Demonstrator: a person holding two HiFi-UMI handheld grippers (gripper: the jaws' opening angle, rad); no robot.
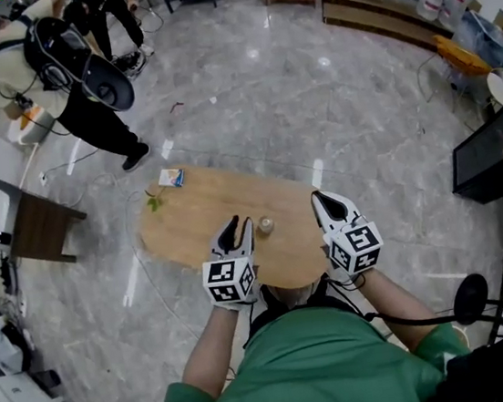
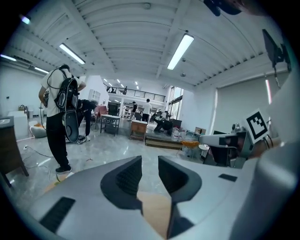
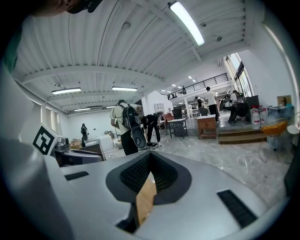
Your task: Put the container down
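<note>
Tabletop mostly free; obstacles: container near edge, box far-left.

Container stands on the table, toward its near edge. Small box at the table's far-left rim, with a leafy sprig just beside it. Side table stands left of the table, well apart. A person stands behind it.

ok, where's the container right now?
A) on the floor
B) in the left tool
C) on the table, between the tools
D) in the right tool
C: the container stands on the table between the left tool and the right tool, gripped by neither.
</note>
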